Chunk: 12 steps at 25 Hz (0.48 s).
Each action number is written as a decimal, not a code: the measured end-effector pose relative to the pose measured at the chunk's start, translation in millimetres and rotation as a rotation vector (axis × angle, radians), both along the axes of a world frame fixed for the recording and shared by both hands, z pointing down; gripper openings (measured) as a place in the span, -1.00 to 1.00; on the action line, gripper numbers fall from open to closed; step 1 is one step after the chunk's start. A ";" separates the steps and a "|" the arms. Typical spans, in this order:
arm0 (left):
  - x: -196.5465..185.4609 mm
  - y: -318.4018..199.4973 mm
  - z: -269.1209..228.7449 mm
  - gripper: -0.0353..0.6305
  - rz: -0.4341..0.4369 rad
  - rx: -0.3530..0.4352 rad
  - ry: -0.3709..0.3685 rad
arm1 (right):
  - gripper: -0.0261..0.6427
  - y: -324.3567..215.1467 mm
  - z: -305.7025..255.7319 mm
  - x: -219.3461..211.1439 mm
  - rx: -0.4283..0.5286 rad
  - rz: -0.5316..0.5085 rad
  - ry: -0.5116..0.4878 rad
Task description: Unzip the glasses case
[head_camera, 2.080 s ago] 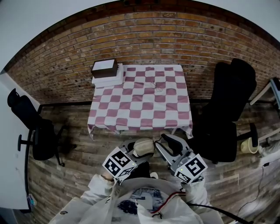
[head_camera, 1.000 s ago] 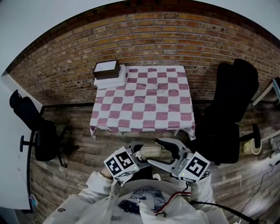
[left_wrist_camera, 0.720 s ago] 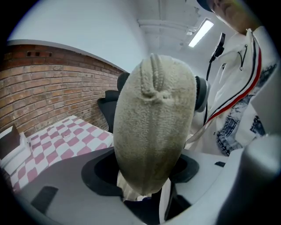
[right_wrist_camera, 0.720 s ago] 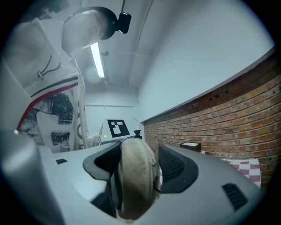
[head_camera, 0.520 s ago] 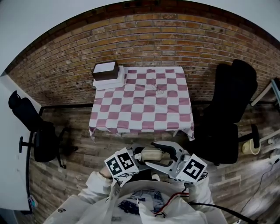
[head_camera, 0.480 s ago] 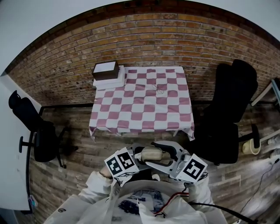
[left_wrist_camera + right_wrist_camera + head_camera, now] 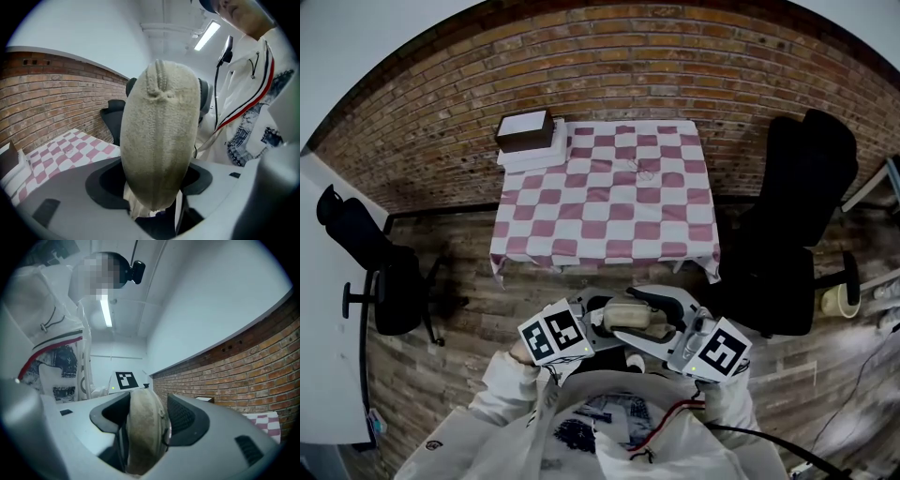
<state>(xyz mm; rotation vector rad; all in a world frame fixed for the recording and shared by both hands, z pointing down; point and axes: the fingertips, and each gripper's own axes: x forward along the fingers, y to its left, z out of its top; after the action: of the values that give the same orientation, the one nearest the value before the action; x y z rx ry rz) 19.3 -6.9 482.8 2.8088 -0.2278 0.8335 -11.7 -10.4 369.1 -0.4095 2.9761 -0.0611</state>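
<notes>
A beige fuzzy glasses case [image 7: 623,314] hangs in the air in front of the person's chest, well short of the table. My left gripper [image 7: 598,325] is shut on one end of it. In the left gripper view the case [image 7: 157,136] stands up out of the jaws with its zip seam at the top. My right gripper [image 7: 639,321] comes in from the right, and its jaws have just been closing with the other end of the case [image 7: 143,432] between them. A thin gap shows beside the right pad [image 7: 182,416], where a small zip pull hangs.
A table with a pink-and-white checked cloth [image 7: 605,202] stands ahead against the brick wall, with a stack of boxes [image 7: 528,139] on its far left corner. A black office chair [image 7: 797,216] stands to the right and another chair [image 7: 384,272] to the left, on plank flooring.
The right gripper swung in from beside the case and now has its jaws around the case's free end, slightly narrower than before. The left gripper kept hold of the case.
</notes>
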 end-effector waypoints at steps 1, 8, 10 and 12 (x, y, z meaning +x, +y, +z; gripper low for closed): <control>0.2 0.9 -1.5 -0.03 0.003 -0.003 0.016 | -0.14 -0.2 -0.3 1.2 -0.007 0.001 -0.009; -3.8 3.5 -16.0 -0.03 0.000 -0.005 0.129 | -0.15 0.3 5.5 7.7 -0.021 0.013 -0.035; -3.5 4.7 -18.3 -0.02 -0.005 -0.004 0.149 | -0.15 0.0 2.7 9.2 -0.020 0.022 -0.061; -2.2 4.1 -22.8 0.00 -0.012 -0.011 0.185 | -0.15 -3.1 0.5 12.3 -0.034 0.040 -0.078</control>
<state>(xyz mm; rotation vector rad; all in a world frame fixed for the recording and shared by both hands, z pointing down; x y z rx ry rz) 17.1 -2.7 460.0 2.8482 -0.2103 0.5658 0.6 -13.5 369.6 -0.4590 2.8929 -0.1208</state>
